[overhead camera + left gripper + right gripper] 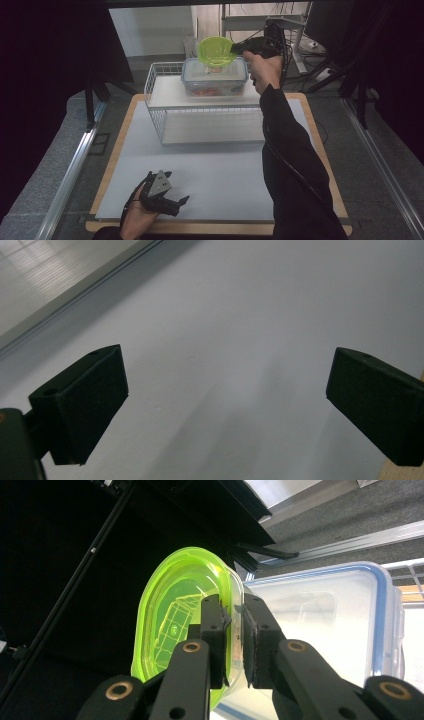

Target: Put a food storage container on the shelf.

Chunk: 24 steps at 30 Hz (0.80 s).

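The right tongs (235, 48) are held high at the end of an outstretched, dark-sleeved right arm (285, 150), the jaws clamped nearly together on a thin rim. The left tongs (172, 200) are rested low near the body in the left hand (137, 215), jaws spread wide, nothing gripped

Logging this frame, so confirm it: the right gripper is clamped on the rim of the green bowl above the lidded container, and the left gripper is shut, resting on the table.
One detail is wrong: the left gripper is open, not shut. The left gripper view shows its jaws wide apart over the table with nothing between them. The rest stands: the right gripper clamps the green bowl above the lidded container.
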Tool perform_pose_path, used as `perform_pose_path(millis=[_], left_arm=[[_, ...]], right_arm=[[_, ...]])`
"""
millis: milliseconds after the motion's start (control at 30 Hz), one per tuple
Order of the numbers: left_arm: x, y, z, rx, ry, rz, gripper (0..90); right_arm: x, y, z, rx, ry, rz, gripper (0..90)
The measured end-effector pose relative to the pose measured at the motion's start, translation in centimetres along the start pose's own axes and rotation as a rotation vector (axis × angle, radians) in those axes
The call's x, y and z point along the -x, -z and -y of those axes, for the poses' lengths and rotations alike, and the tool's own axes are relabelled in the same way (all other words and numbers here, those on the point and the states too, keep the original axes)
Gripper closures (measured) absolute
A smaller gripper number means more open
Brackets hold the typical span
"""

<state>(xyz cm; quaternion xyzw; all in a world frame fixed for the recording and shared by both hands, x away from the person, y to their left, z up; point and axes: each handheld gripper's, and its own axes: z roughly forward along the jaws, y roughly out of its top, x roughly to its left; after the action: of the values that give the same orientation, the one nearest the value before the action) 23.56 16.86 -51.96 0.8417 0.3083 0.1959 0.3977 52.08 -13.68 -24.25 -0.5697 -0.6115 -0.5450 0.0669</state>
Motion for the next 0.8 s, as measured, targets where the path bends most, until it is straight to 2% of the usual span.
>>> perform_pose_path(millis=[333, 633, 800], left_arm=[[0.0, 0.0, 0.0, -0.003, -0.004, 0.005, 3.2], [0.1, -0.1, 0.0, -0.007, -0.011, 0.009, 3.2], [0.1, -0.1, 0.0, -0.008, -0.014, 0.010, 3.2]], right_arm=[[0.5, -1.2, -0.3, -0.003, -0.035, -0.008, 80.5], [0.3, -1.6, -0.4, -0.001, -0.037, 0.009, 78.3], [0.1, -1.8, -0.4, -0.006, -0.011, 0.033, 73.4]])
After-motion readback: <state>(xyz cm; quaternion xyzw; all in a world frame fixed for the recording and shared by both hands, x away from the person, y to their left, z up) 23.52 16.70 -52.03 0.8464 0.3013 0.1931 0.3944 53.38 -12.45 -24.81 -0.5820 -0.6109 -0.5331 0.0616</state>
